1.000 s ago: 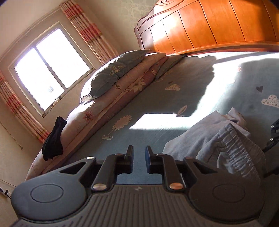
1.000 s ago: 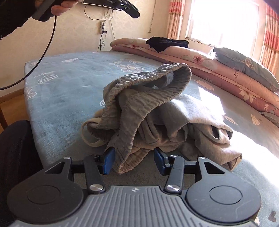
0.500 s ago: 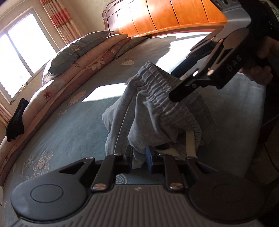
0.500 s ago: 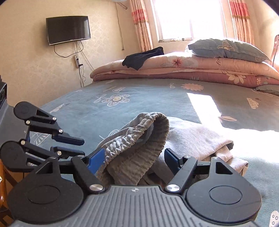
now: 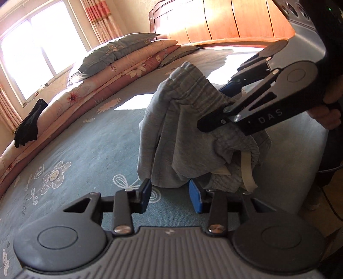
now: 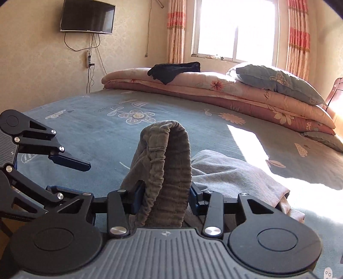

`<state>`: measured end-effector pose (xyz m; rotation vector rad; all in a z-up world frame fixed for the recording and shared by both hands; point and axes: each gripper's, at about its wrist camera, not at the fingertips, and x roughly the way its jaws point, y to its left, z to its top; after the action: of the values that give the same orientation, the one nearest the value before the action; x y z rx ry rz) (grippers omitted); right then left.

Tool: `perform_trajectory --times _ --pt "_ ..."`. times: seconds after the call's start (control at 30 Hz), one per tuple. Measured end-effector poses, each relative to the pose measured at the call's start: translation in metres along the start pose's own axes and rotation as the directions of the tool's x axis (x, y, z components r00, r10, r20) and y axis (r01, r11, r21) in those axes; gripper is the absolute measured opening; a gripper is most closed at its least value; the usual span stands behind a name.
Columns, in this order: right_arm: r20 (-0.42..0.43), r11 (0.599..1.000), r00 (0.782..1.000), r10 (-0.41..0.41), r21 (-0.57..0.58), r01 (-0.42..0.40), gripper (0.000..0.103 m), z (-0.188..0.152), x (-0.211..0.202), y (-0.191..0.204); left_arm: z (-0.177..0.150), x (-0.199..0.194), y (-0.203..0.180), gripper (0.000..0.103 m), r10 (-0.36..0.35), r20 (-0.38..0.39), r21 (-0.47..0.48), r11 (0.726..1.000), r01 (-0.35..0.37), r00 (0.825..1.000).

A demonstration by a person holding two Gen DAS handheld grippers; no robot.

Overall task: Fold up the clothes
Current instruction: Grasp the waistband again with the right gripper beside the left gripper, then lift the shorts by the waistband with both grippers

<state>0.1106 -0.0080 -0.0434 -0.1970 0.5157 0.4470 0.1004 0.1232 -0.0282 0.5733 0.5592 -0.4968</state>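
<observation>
Grey sweatpants (image 5: 188, 128) lie bunched on the blue flowered bed sheet (image 5: 85, 150), a cream drawstring (image 5: 246, 171) hanging from them. My right gripper (image 6: 165, 199) is closing, and its blue pads press on the ribbed waistband (image 6: 169, 154), which stands up as a loop. In the left wrist view the right gripper (image 5: 223, 107) holds that waistband above the sheet. My left gripper (image 5: 170, 196) is opening, low near the sheet. The trousers' lower fold hangs just at its fingertips and neither pad touches the cloth. The right wrist view has the left gripper (image 6: 75, 177) at the left, with its jaws apart.
Folded quilts (image 6: 214, 90) with a pillow (image 6: 278, 81) and a black garment (image 6: 173, 70) line the bed's far side under the window. A wooden headboard (image 5: 235, 21) stands beyond. The bed's edge (image 5: 310, 171) drops off at the right. A hand (image 5: 328, 115) holds the right gripper. A TV (image 6: 88, 16) hangs on the wall.
The left gripper's jaws have widened and it has come down close to the trousers. The right gripper has narrowed onto the waistband and lifted it upright.
</observation>
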Motion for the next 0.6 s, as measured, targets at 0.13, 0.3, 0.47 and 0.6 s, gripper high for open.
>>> perform_trajectory --times 0.13,0.3,0.47,0.6 --pt "-0.052 0.999 0.998 0.028 -0.044 -0.03 0.036 -0.014 0.005 0.014 -0.001 -0.005 -0.001 0.045 0.007 0.009 0.003 1.0 -0.007 1.0" --pt "0.006 0.971 1.0 -0.023 -0.237 0.024 0.016 -0.012 -0.017 0.036 0.001 -0.018 -0.008 0.046 0.036 0.036 0.06 0.997 -0.039 0.999" --pt "0.121 0.876 0.991 -0.058 -0.469 0.109 0.013 0.007 -0.061 0.046 0.007 -0.04 -0.037 0.057 0.145 0.155 0.28 0.942 -0.184 0.977" --pt "0.208 0.831 0.977 -0.044 -0.535 0.151 0.013 0.037 -0.111 0.049 0.02 -0.059 -0.061 0.059 0.171 0.277 0.37 0.89 -0.269 0.946"
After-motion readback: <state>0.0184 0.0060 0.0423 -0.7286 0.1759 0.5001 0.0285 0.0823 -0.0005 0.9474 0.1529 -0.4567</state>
